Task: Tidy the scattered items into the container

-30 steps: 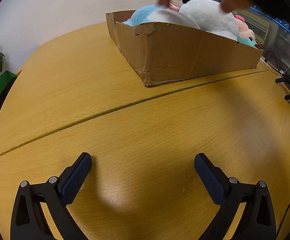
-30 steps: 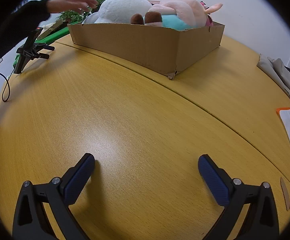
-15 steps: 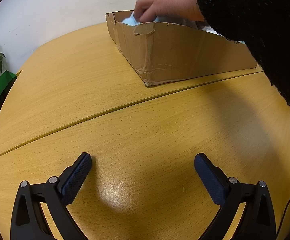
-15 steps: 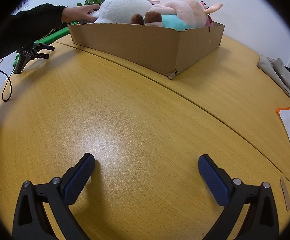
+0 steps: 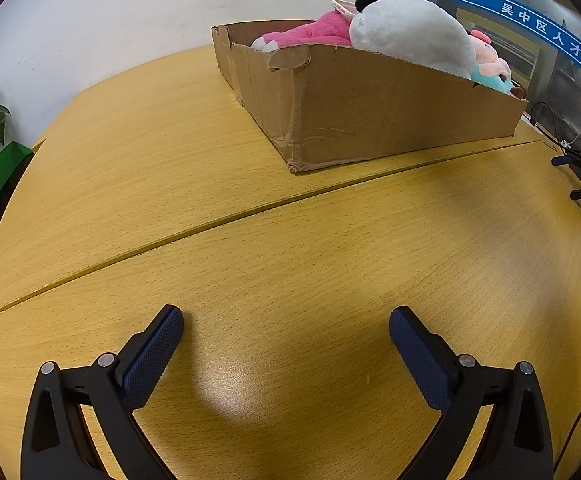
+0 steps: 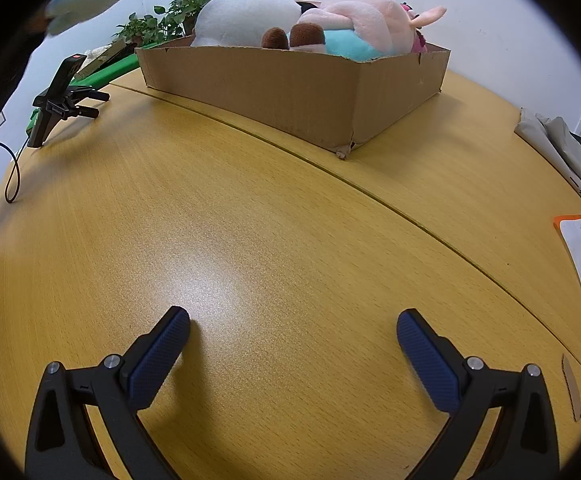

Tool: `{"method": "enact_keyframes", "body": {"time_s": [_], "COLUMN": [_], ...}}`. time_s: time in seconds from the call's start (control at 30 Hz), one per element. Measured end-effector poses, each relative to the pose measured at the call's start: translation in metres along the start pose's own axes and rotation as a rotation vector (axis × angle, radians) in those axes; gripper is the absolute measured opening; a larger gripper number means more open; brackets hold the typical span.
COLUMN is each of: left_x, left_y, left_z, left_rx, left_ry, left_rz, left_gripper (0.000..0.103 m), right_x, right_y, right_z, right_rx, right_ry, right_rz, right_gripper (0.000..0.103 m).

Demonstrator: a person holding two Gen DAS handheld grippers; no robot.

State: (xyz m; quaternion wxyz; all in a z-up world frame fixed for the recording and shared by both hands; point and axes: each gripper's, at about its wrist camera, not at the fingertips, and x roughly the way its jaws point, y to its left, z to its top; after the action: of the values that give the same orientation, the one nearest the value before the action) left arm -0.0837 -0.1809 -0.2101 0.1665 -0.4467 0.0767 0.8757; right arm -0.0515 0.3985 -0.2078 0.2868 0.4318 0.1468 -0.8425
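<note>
Both jaws apart, empty | cardboard box [image 5: 370, 116] holds plush toys [image 6: 354, 24]

wooden table [image 5: 290, 240], potted plant [image 6: 162, 20], camera mount [image 6: 60, 100]

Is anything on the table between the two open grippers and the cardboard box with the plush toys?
Nothing visible. In both wrist views only bare wooden table lies between the left gripper, the right gripper and the cardboard box. The small camera stand sits off to the side, clear of either path.
</note>
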Motion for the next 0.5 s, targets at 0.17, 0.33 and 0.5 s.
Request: {"method": "enact_keyframes", "body": {"time_s": [0.17,0.33,0.5], "left_x": [0.0,0.0001,0.0001], "left_y": [0.0,-0.0007,-0.0001], "left_z": [0.0001,0.0004,0.0005], "left_rx": [0.0,0.0,0.0], "left_ry": [0.0,0.0,0.0], "left_rz": [0.0,0.0,0.0], "left_gripper": [0.103,0.103,0.103], "right_x": [0.0003,0.0003,0.0007], "right_y": [-0.0002,-0.0004,-0.0006], "right_z": [0.0005,0.0004,0.0011], "right_rx": [0.0,0.0,0.0], "right_ry": [0.0,0.0,0.0], "right_rz": [0.0,-0.001,-0.001], "right_gripper": [0.103,0.103,0.103]}}
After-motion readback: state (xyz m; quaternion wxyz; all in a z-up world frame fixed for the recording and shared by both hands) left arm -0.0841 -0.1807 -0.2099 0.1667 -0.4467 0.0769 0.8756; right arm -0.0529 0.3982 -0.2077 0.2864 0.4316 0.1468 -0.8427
